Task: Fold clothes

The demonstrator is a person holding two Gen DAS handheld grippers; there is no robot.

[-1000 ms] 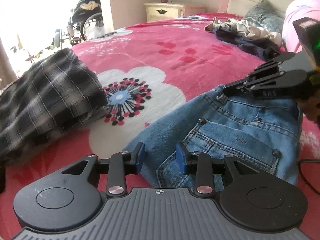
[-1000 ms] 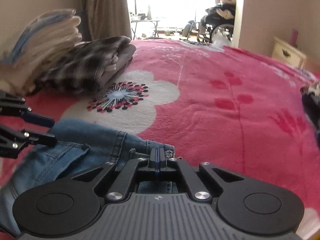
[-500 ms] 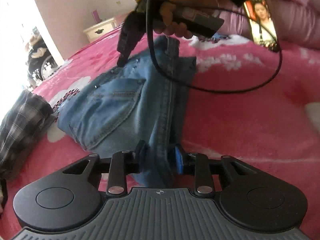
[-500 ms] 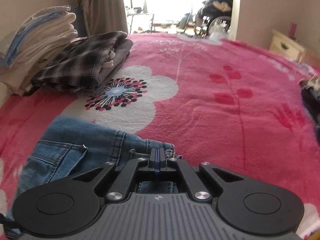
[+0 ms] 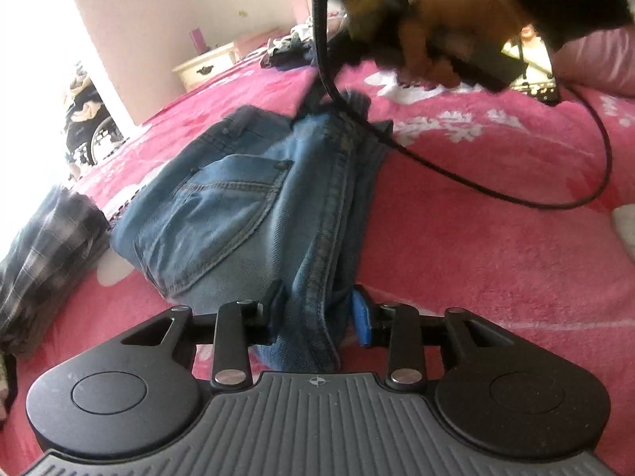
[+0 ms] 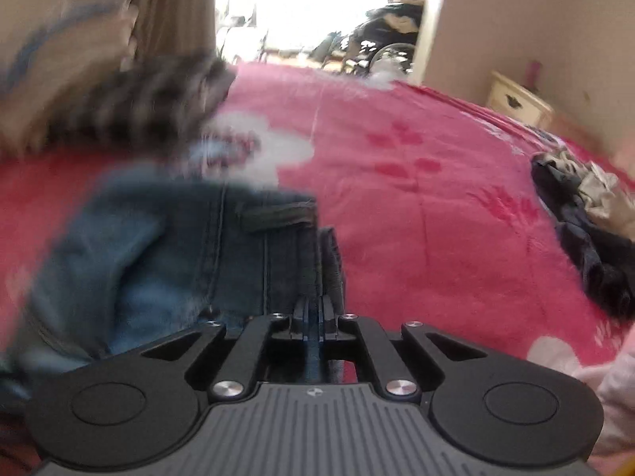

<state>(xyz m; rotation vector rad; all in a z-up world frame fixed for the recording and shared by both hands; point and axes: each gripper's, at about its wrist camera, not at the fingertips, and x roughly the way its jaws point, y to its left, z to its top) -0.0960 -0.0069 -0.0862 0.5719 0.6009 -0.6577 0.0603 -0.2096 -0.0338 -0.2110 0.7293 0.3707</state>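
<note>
Blue jeans [image 5: 254, 206] lie on the pink flowered bedspread [image 5: 476, 246], back pocket up. My left gripper [image 5: 317, 313] straddles a bunched edge of the jeans; its jaws stand apart, with denim between them. My right gripper [image 6: 313, 313] is shut on the jeans' waistband [image 6: 278, 214]. In the left wrist view the right gripper [image 5: 357, 51], blurred in a hand, holds the far end of the jeans. The right wrist view is motion-blurred.
A folded plaid garment [image 5: 43, 254] lies at the left, with a stack of folded clothes [image 6: 59, 63] behind it. A pile of dark unfolded clothes [image 6: 587, 222] lies at the right. A black cable [image 5: 516, 194] trails over the bedspread. A nightstand [image 6: 516, 99] stands beyond.
The left gripper moved from the jeans' pocket side to their lower edge, and denim now sits between its jaws. The right gripper, still shut on the waistband, has pulled the jeans and is moving.
</note>
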